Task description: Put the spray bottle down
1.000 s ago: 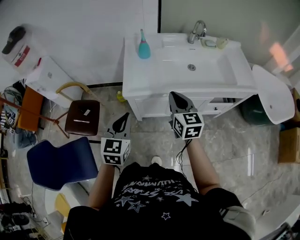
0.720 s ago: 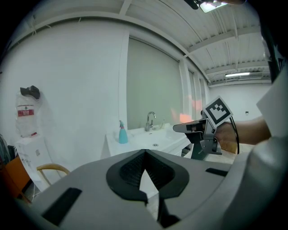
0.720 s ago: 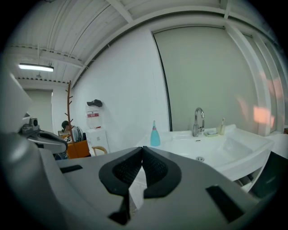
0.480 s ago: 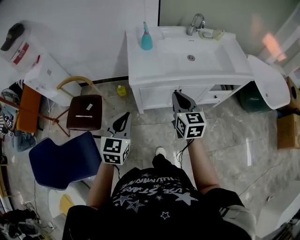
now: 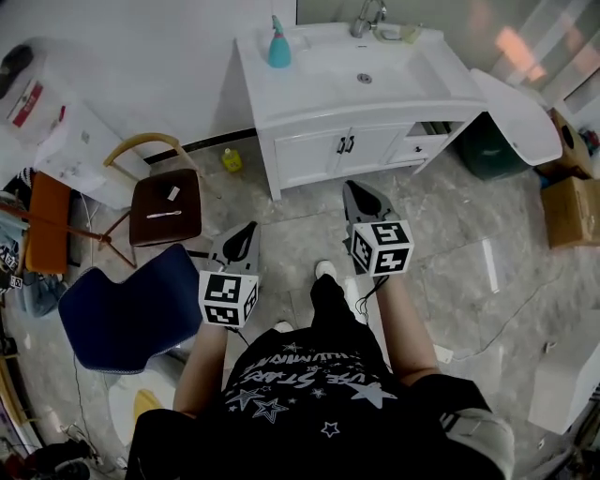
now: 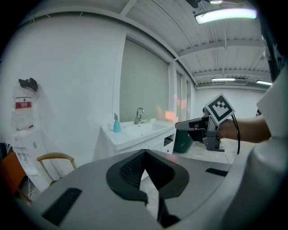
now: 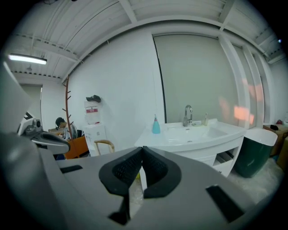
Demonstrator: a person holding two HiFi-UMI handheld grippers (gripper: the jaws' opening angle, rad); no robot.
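The teal spray bottle [image 5: 279, 44] stands upright on the left end of the white sink counter [image 5: 309, 94], far from both grippers. It also shows small in the left gripper view as the spray bottle [image 6: 116, 124] and in the right gripper view as the spray bottle [image 7: 155, 125]. My left gripper [image 5: 246, 232] hangs over the marble floor, shut and empty. My right gripper [image 5: 356, 193] is held a little farther forward, also shut with nothing between its jaws. Both point toward the sink cabinet.
A brown stool [image 5: 166, 208] and a blue chair [image 5: 122, 319] stand at the left. A small yellow bottle [image 5: 229, 160] sits on the floor by the cabinet. A dark green bin [image 5: 492, 145] and a cardboard box [image 5: 568, 211] are at the right. A faucet [image 5: 366, 16] rises behind the basin.
The person has stepped back from the sink: the cabinet has slid up and away in the head view, showing its doors. Both grippers stayed shut and empty.
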